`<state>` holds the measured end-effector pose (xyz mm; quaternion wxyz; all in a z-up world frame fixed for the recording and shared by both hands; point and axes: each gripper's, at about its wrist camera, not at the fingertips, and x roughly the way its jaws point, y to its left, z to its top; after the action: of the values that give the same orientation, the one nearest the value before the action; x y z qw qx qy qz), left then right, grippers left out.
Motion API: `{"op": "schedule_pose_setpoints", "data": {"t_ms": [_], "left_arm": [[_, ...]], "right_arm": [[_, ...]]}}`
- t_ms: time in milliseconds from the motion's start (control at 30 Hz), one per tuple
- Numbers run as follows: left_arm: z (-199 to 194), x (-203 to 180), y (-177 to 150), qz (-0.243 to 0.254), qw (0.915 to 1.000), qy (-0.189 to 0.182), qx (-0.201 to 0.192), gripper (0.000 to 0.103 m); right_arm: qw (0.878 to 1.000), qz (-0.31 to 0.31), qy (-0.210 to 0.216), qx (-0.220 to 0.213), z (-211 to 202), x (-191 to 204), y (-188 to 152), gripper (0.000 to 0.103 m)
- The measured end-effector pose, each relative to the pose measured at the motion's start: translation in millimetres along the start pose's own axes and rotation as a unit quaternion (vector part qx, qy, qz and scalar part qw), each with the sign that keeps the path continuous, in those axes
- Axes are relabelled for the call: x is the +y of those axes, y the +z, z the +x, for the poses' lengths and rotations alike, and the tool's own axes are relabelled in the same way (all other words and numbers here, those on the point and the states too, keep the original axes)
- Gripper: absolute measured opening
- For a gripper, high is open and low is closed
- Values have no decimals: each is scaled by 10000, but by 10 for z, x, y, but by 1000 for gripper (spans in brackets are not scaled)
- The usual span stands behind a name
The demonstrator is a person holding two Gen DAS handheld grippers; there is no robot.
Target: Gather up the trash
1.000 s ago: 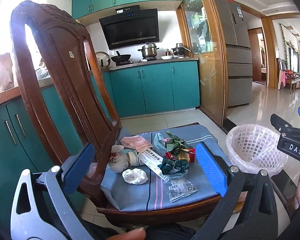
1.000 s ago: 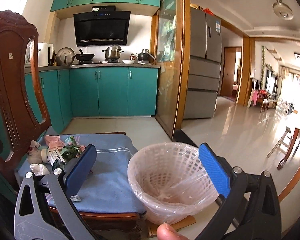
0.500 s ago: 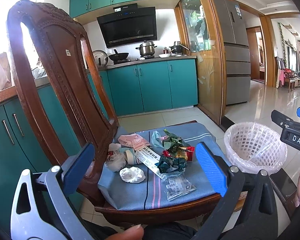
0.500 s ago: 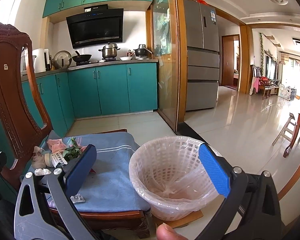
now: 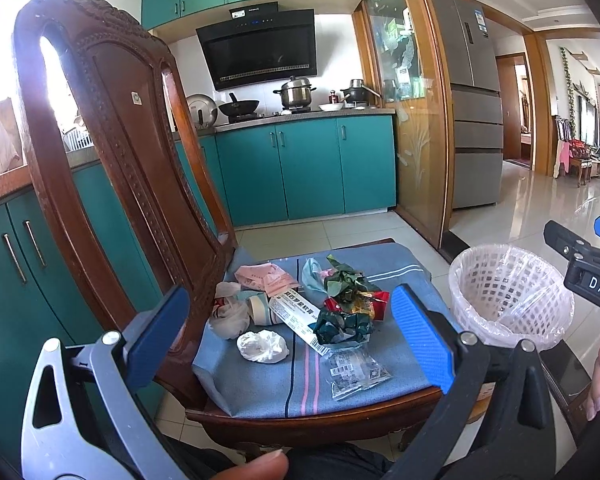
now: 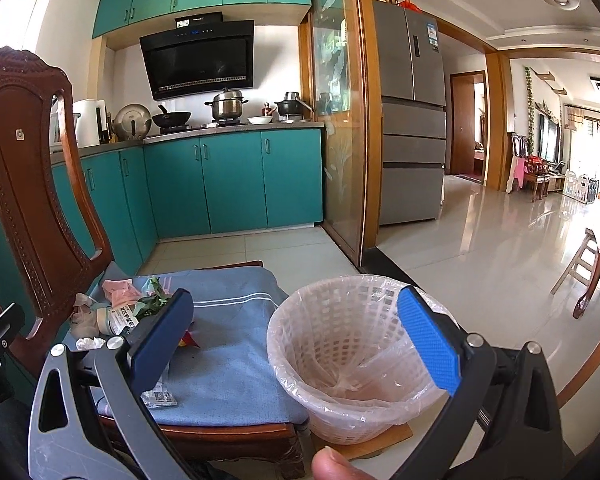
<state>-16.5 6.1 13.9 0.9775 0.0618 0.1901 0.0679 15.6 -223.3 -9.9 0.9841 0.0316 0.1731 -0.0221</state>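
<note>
Wooden chair, blue striped cushion on the seat. Chair taken as landmark.

Trash lies heaped on the cushion, toward the chair back: pink paper, white carton with printed text lying diagonally, crumpled white tissue, dark green foil wrapper, leafy green scraps, red-yellow wrapper. Clear plastic packet with barcodes sits apart from the heap, near the cushion's front edge. A thin white plastic bag rests against the chair back.

White mesh basket with clear liner stands on the floor just beside the chair's right side. Little inside it; contents hard to tell through the liner.

Left gripper: jaws spread wide, nothing between them, held above the cushion's front edge, facing the heap.

Right gripper: jaws also wide apart and empty, held over the gap between chair and basket, basket rim framed between the blue pads.

Teal kitchen cabinets behind the chair.
</note>
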Motion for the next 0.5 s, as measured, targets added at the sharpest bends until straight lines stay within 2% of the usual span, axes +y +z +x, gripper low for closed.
{"op": "schedule_pose_setpoints", "data": {"t_ms": [500], "left_arm": [[16,-35,-14,7,10000,-3,43,100]], "right_arm": [[10000,-31,66,-31,-12,8,18,100]]}}
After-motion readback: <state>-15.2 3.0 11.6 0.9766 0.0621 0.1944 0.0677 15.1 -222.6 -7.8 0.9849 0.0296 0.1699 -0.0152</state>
